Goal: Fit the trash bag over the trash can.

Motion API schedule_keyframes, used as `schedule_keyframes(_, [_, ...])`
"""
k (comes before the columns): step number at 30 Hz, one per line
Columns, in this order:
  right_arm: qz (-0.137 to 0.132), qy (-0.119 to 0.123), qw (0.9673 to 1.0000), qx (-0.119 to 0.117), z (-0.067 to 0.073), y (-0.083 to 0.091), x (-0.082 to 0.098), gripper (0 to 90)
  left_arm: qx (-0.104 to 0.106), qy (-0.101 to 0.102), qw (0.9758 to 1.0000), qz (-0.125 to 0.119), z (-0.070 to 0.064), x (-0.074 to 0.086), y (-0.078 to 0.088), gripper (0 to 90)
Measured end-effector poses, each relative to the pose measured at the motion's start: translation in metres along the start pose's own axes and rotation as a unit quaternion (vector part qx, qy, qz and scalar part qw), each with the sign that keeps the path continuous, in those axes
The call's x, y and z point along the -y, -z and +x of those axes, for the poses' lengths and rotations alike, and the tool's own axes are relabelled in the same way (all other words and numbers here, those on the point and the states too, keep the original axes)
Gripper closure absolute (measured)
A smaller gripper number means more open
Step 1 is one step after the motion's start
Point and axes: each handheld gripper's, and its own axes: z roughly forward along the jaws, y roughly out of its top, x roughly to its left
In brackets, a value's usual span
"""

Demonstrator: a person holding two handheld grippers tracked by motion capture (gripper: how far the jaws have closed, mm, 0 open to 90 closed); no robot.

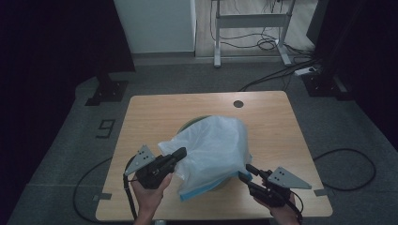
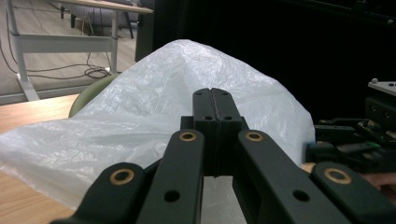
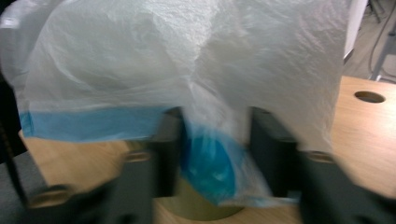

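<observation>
Draped over an olive-green round container (image 1: pixel 190 123) near the middle of the wooden counter (image 1: pixel 141 117): a thin, crinkled, translucent white plastic bag (image 1: pixel 213 145) with a blue band along its rim, billowing up into a soft peak. No readable brand or lettering on bag or container. Left gripper (image 1: pixel 180 153) fully closed at the bag's near-left side, film apparently pinched between its jaws. Right gripper (image 1: pixel 243 171) partly open, blurred, blue-edged film hanging between its jaws; contact with the pads impossible to tell.
</observation>
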Motion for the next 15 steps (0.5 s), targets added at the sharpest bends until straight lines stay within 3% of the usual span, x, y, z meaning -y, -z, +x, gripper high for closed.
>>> schedule_keyframes(3, [-0.012, 0.008, 0.9998, 0.015, -0.002, 0.003, -0.005, 83.7, 0.006, -0.001, 1.0000, 0.000, 0.001, 0.001, 0.002, 90.0])
schedule_keyframes(8, [-0.043, 0.027, 0.9982, 0.032, -0.005, 0.013, -0.031, 85.9, 0.022, -0.018, 0.9996, 0.003, -0.004, -0.004, 0.005, 90.0])
schedule_keyframes(11, [-0.056, 0.044, 0.9970, 0.029, -0.005, 0.018, -0.051, 85.8, 0.023, -0.039, 0.9989, 0.007, -0.013, -0.014, 0.008, 71.2])
schedule_keyframes(15, [-0.061, 0.063, 0.9960, 0.018, -0.003, 0.020, -0.077, 85.8, 0.029, -0.058, 0.9978, 0.012, -0.022, -0.028, 0.007, 57.0])
